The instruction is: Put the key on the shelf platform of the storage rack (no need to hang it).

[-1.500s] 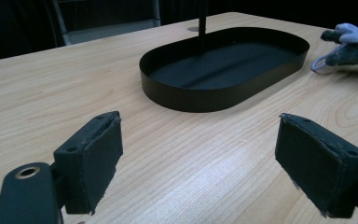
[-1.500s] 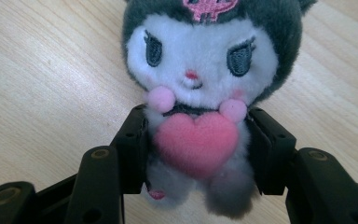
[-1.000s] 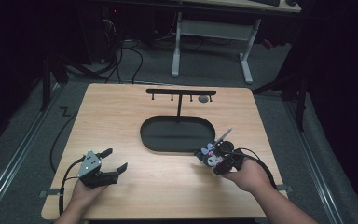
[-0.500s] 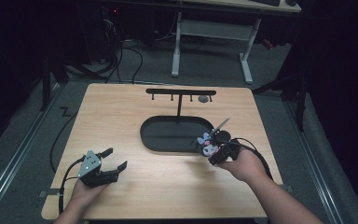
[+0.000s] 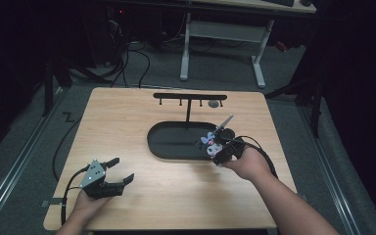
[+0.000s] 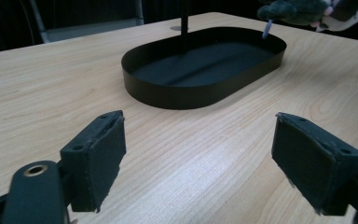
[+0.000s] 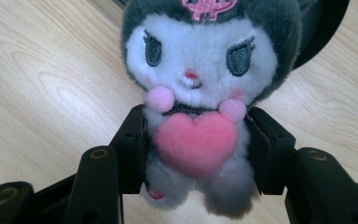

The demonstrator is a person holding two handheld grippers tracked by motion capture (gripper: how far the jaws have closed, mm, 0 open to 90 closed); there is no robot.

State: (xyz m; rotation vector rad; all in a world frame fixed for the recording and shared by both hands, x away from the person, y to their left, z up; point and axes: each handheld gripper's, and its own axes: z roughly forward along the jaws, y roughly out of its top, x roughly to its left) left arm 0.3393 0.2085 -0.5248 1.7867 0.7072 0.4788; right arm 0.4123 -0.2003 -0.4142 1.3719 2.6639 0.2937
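Note:
A small plush toy (image 7: pixel 200 70) with a white face, dark grey hood and pink heart is clamped at its body between the two pads of my right gripper (image 7: pixel 196 149), which is shut on it. In the high view the plush toy (image 5: pixel 209 142) and right gripper (image 5: pixel 221 152) hover at the right end of a black oval tray (image 5: pixel 162 147), and a pale strap (image 5: pixel 225 120) sticks up from the toy. My left gripper (image 5: pixel 120 170) rests near the table's front left. Its jaws have just been opening and the left gripper (image 6: pixel 205 158) has nothing between them.
A black T-shaped rack (image 5: pixel 190 96) with small hooks rises from the tray's far side. The tray's wall (image 6: pixel 177 93) lies ahead of the left gripper, with the plush toy (image 6: pixel 289 9) beyond it. Bare wooden tabletop (image 5: pixel 176 191) lies between the hands.
My right hand has carried the plush toy left and away from the person, up to the tray's right end. The left hand has stayed in place.

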